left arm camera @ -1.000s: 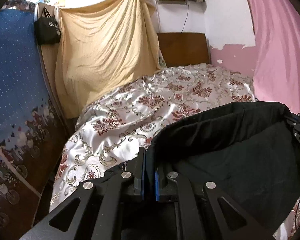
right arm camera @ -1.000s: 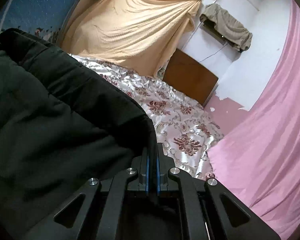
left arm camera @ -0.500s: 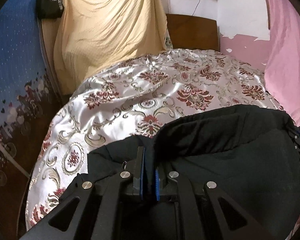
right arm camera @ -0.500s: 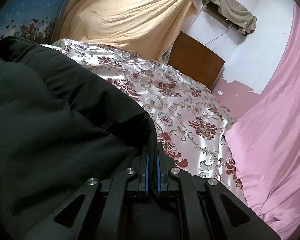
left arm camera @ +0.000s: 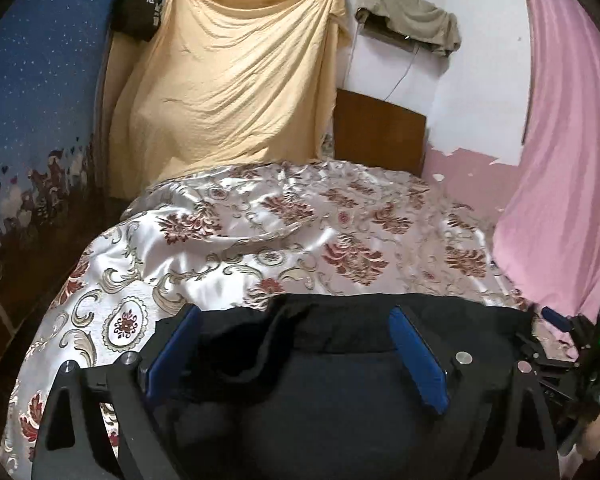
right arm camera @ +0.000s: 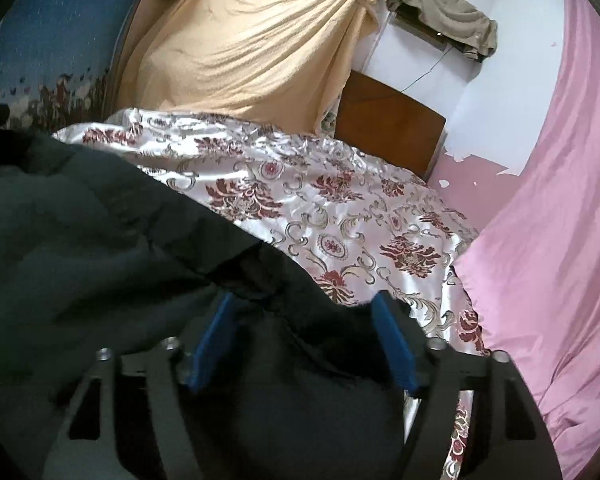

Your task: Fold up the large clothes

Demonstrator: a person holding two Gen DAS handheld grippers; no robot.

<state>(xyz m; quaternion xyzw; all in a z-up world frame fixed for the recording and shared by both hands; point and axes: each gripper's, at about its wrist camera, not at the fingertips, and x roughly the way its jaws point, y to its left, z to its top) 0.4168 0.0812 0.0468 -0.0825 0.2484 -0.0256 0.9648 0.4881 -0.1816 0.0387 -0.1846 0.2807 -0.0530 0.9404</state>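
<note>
A large black garment [left arm camera: 340, 360] lies on the bed, spread across the near part of the floral bedspread [left arm camera: 260, 232]. In the left wrist view my left gripper [left arm camera: 296, 344] stands over its left end, jaws opening wide, blue pads [left arm camera: 172, 352] clear of the cloth that lies loose between them. In the right wrist view the same black garment [right arm camera: 100, 264] fills the left and bottom. My right gripper [right arm camera: 304, 340] is opening over its right edge, with cloth lying slack between the blue pads [right arm camera: 392, 344], not pinched. The right gripper's body [left arm camera: 572, 352] shows at the left view's right edge.
The bedspread [right arm camera: 340, 208] covers the far half of the bed up to a wooden headboard [left arm camera: 380, 136]. A yellow sheet [left arm camera: 228, 92] hangs behind, a blue patterned panel [left arm camera: 32, 120] stands on the left, and a pink curtain [right arm camera: 552, 220] hangs close along the right.
Both grippers were shut on the black garment's edge and held it up; they sank toward the bed, and now both have opened and the garment rests released on the bedspread.
</note>
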